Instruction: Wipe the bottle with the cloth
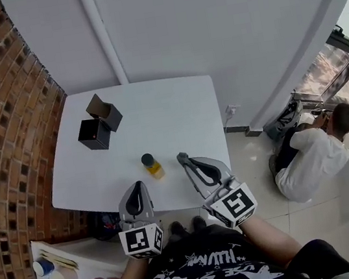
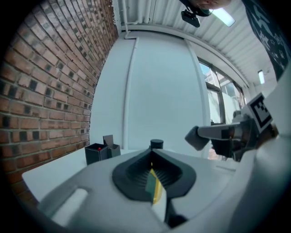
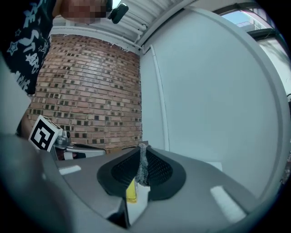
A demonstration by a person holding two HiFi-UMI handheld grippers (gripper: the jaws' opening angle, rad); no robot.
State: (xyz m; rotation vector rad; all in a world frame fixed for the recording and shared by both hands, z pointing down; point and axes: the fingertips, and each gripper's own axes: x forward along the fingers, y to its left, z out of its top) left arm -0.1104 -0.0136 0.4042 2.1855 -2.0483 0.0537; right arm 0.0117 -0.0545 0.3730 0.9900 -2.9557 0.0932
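Two claws pressed together: left claw (image 2: 151,151) empty, right claw (image 3: 141,148) pinching soft grey cloth (image 3: 142,166); bottle (image 1: 154,167) looks light, slick, so grip mid-body.

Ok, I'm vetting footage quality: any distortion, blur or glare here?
Head view: heavy fisheye bows the brick wall; light is even, the bottle sharp. Left gripper view: the near jaws are soft, the window bright. Right gripper view: dark corners, the brick wall sharp, near jaws soft.
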